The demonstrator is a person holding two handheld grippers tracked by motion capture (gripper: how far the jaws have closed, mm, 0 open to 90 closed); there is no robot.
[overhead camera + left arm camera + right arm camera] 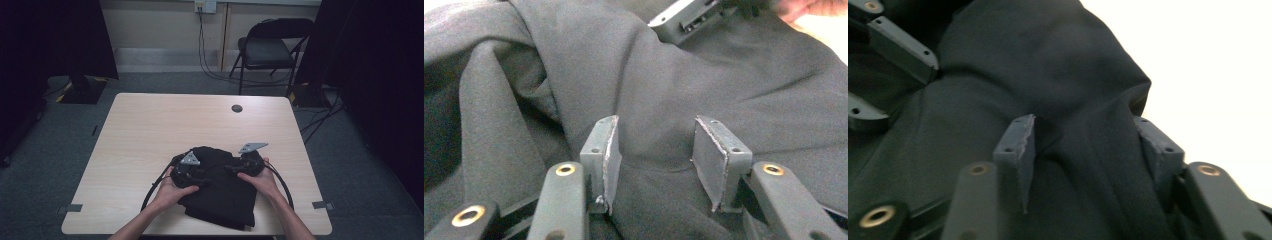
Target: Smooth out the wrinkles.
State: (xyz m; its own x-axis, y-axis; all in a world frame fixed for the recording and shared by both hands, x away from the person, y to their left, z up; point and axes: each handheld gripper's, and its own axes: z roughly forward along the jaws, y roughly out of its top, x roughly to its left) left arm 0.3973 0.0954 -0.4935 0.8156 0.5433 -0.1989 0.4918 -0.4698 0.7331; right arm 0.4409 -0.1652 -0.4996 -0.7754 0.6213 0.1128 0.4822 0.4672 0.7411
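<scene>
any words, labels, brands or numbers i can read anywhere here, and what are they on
None can be read.
The dark folded fabric garment shows no print or tag.
The light wooden table is unmarked.
The white wall socket plate is too small to show any marking.
The black gripper pads show only screw holes.

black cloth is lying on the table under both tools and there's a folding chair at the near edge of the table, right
Not quite. The folding chair stands beyond the far edge of the table, by the wall, as the high view shows. The black cloth does lie on the table under both tools.
</scene>
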